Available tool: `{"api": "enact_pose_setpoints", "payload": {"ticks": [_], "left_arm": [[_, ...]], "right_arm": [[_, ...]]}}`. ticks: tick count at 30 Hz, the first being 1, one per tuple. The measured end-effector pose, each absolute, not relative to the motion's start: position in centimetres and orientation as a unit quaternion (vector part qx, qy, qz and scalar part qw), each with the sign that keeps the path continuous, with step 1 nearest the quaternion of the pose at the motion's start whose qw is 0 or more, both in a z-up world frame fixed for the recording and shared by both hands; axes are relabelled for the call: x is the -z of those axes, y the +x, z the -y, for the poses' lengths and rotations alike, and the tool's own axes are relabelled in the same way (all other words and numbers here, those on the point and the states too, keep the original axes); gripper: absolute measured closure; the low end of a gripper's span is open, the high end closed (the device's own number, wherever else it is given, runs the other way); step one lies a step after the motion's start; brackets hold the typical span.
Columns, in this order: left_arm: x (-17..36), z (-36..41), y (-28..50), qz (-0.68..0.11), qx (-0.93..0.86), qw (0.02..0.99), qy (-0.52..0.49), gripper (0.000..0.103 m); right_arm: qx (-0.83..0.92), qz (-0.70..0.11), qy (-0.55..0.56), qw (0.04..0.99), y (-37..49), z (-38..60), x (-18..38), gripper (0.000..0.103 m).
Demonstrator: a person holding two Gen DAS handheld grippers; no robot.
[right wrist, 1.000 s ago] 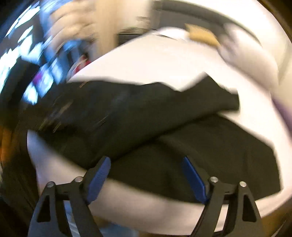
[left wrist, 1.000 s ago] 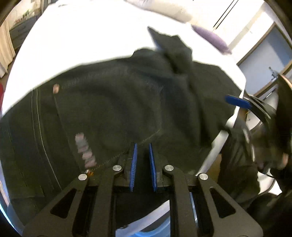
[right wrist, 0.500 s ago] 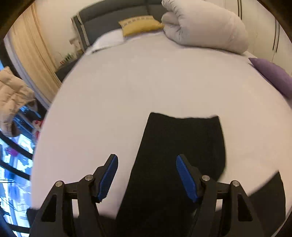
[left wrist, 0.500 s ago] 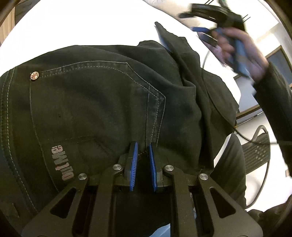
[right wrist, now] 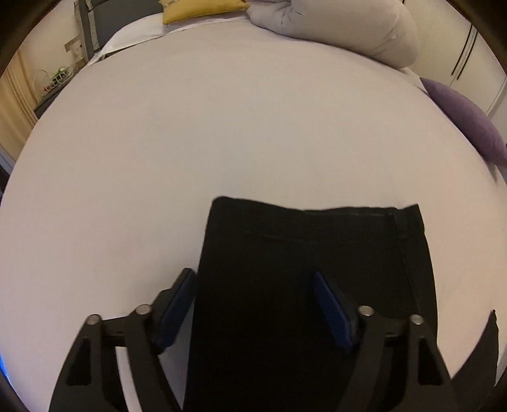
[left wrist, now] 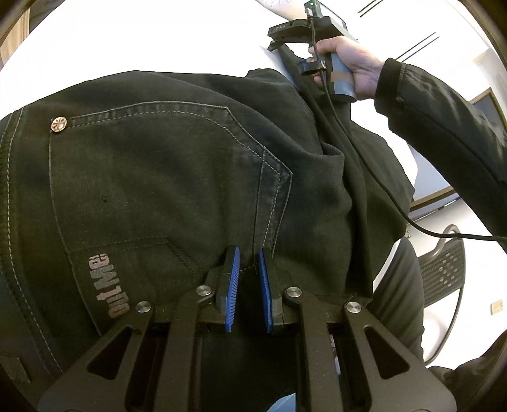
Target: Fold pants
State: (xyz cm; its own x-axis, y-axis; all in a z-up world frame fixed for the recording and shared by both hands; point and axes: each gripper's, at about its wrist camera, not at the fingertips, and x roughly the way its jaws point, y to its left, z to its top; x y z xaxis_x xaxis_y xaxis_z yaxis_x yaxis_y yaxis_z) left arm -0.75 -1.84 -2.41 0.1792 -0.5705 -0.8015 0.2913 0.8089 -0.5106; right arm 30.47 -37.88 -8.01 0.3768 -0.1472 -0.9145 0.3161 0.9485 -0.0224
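Black jeans lie on a white bed, seat side up, with a stitched back pocket and a printed logo. My left gripper is shut on the jeans' edge near the pocket's corner. My right gripper is open and hovers low over the leg end, its hem lying flat on the sheet. The left wrist view shows the right tool in a hand at the far end of the leg.
A rolled grey duvet, a yellow pillow and a purple cushion lie at the bed's head and right side. A bedside shelf stands at left. A mesh chair and a cable are by the bed's edge.
The right gripper swung from the jeans' middle out to the leg end and dropped lower over the hem. The left gripper stayed shut on the jeans' edge, and the view steadied.
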Motion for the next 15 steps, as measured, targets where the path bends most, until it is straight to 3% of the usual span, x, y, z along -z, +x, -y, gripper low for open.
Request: {"api": "enact_pose_setpoints", "payload": {"ticks": [2,4,6,11,15], "left_arm": [[2.4,1.8,-0.5,-0.575,0.283,0.758,-0.122,0.09],[2.5,1.9,-0.5,-0.574,0.281,0.76,-0.119,0.09],[2.4,2.2,-0.6,-0.574,0.279,0.761,-0.116,0.09],[2.4,2.9,-0.9,-0.572,0.276,0.765,-0.106,0.09],[2.3,3.5,-1.0,-0.57,0.276,0.768,-0.095,0.09]], "right_arm": [[0.131,-0.539,0.073,0.829,30.7,37.5,7.9,0.052],[0.124,-0.539,0.064,0.831,30.5,37.5,7.6,0.083],[0.12,-0.539,0.072,0.83,30.4,37.8,7.6,0.095],[0.118,-0.489,0.15,0.851,27.0,41.4,3.7,0.097],[0.119,-0.409,0.232,0.875,19.2,44.9,-1.6,0.097]]}}
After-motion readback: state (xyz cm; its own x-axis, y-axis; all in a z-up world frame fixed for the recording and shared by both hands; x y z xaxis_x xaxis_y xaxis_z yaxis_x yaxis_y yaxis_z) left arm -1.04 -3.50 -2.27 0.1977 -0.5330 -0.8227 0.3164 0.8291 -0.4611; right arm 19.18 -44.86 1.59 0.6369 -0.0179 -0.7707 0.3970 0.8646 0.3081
